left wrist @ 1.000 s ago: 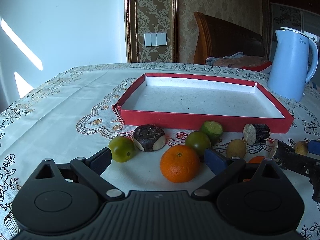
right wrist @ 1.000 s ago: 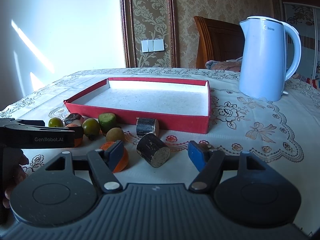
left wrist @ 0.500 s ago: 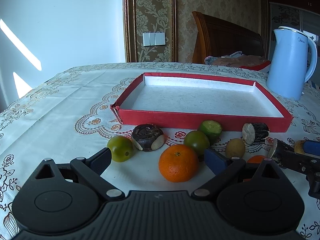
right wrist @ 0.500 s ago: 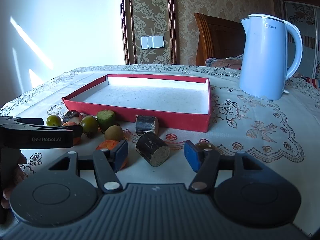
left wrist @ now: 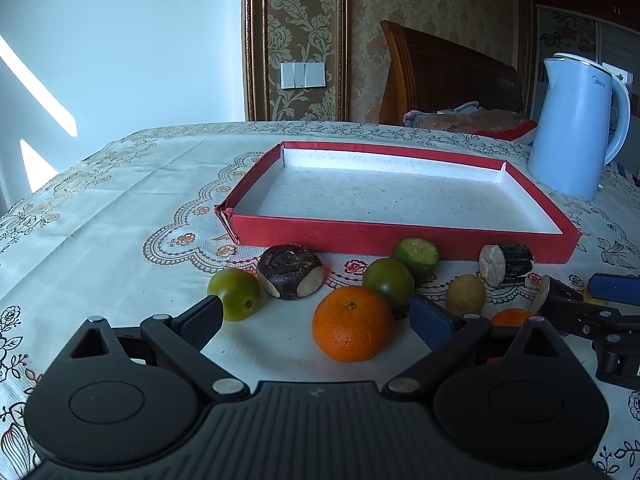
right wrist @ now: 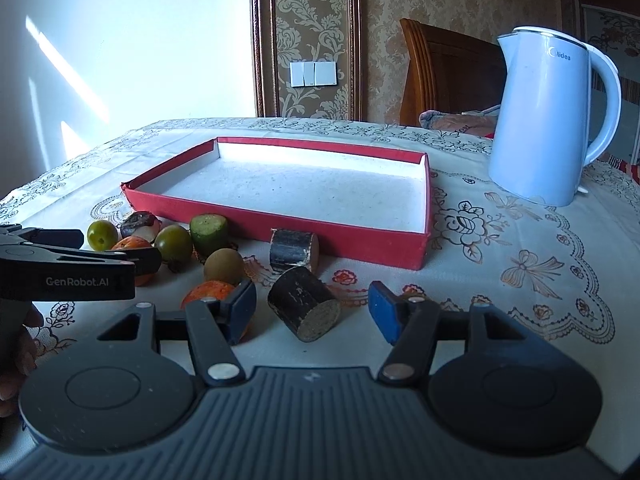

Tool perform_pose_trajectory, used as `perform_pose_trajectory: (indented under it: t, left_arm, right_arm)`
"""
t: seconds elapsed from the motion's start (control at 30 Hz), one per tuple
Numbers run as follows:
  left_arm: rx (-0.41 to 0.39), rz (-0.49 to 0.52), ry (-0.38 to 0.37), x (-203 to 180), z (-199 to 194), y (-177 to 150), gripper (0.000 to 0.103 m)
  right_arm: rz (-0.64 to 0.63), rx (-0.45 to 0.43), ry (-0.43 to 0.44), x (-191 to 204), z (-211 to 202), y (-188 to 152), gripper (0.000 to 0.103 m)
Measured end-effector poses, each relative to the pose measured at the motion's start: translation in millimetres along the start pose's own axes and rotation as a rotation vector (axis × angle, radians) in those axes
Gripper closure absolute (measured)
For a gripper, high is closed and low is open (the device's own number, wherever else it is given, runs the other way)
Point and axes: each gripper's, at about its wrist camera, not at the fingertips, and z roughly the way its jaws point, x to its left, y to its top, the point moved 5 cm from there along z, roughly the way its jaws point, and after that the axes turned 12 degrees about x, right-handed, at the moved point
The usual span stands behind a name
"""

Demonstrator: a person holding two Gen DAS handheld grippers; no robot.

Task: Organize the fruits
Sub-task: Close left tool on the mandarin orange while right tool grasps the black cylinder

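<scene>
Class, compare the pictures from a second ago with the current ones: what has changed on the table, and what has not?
The right tongs narrowed their opening around the dark cylinder piece lying between them, not yet pressing it. Nothing was picked up or released. The left tongs stayed open around the orange, and the red tray, the other fruits and the kettle kept their places.

Your worktop [left wrist: 120, 200] wears a pale cloth with a brown floral border. On it sits a shallow red tray [left wrist: 400, 236], with a light blue kettle [right wrist: 548, 120] well off to its right. In front of the tray lies a scatter of produce — a large orange [left wrist: 352, 328], two green fruits [left wrist: 236, 294] [left wrist: 388, 282], a cut cucumber end [left wrist: 416, 254], a dark peeled chunk [left wrist: 290, 272], a small tan fruit [left wrist: 466, 294] — and two dark cylinders [right wrist: 294, 250] [right wrist: 304, 308], one nearer you.
</scene>
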Motion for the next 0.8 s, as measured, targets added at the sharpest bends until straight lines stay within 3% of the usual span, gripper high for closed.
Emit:
perform_pose_trajectory:
  t: [0.1, 0.43, 0.5, 0.8]
  left_arm:
    - [0.001, 0.009, -0.003, -2, 0, 0, 0.003]
    - [0.021, 0.013, -0.009, -2, 3, 0, 0.003]
    - [0.030, 0.020, -0.003, -3, 5, 0, 0.003]
    - [0.044, 0.038, 0.011, -6, 7, 0, 0.003]
  right_arm:
    - [-0.004, 0.023, 0.012, 0, 5, 0, 0.052]
    - [0.004, 0.061, 0.034, -1, 12, -1, 0.052]
    - [0.011, 0.068, 0.044, -2, 13, -1, 0.062]
    - [0.029, 0.071, 0.057, -4, 15, -1, 0.062]
